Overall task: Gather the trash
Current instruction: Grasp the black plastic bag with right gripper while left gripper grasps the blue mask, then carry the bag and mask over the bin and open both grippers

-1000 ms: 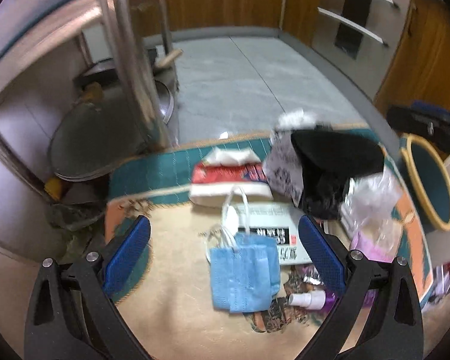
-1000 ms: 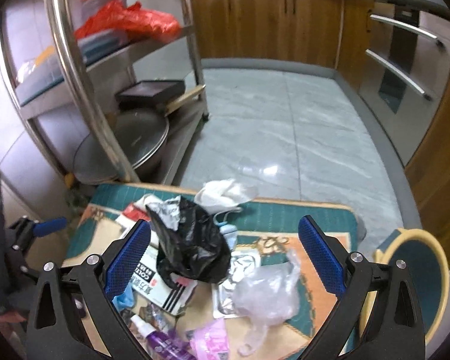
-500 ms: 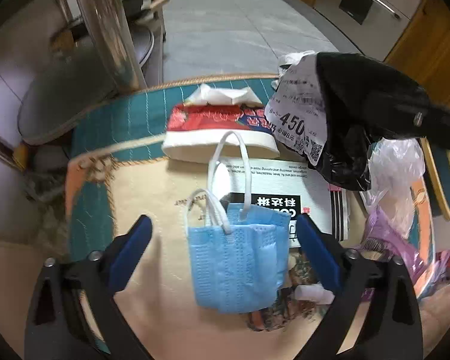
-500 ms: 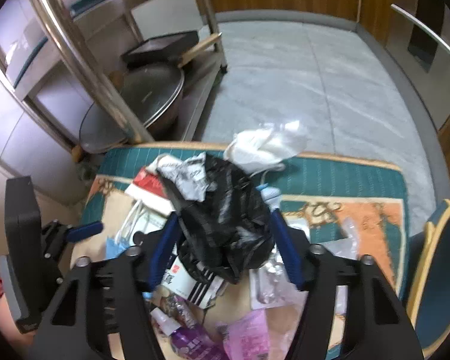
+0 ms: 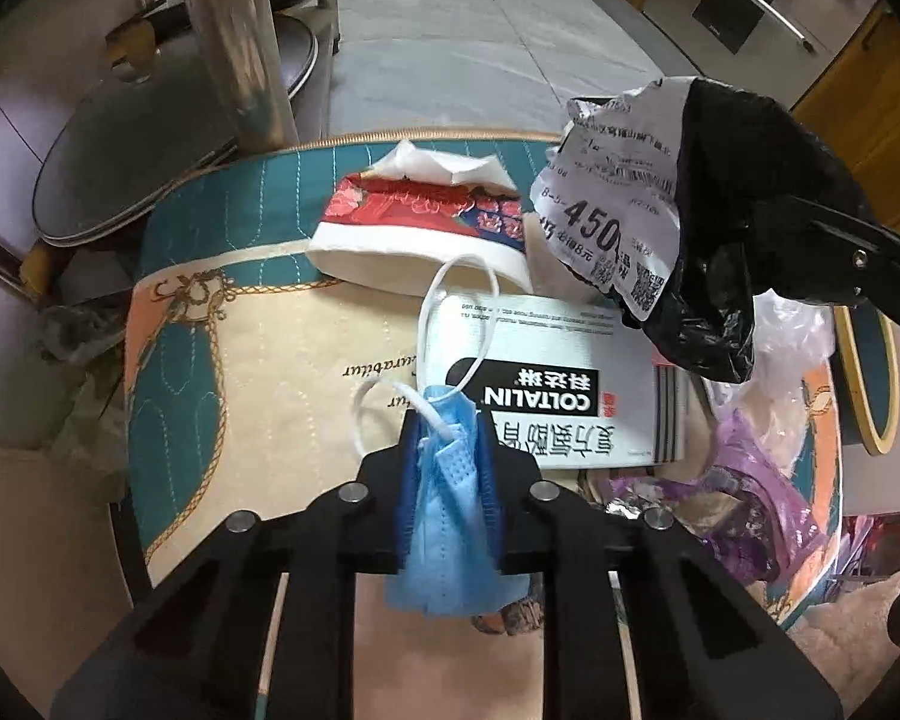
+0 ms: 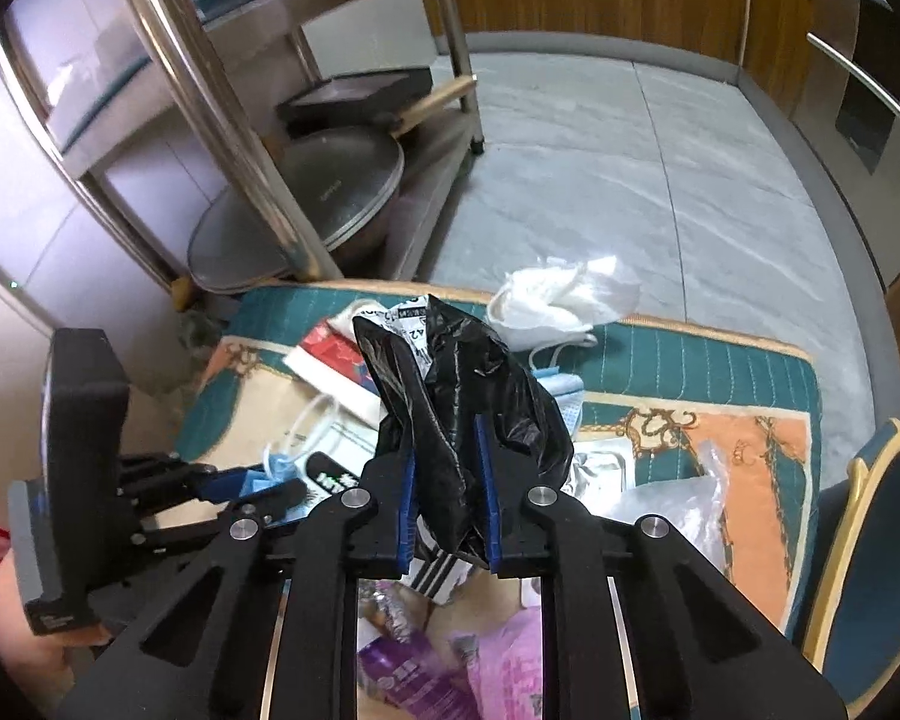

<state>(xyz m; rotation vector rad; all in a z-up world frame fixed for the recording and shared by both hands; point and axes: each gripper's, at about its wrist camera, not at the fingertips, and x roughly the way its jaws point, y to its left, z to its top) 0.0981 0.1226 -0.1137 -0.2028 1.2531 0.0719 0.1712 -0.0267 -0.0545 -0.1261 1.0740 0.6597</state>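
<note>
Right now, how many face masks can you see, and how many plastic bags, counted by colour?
Blue face masks: 2, one in the left gripper, one behind the black bag
White face masks: 1
Black plastic bags: 1, in the right gripper
Clear plastic bags: 1
Total: 5

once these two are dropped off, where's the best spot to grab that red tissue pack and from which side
Take the red tissue pack across its short width, near the middle, coming down from above. It lies flat on the mat, long and soft. A white tissue sticks up at its far edge and the mask loop rests on its near edge, so stay between them.
</note>
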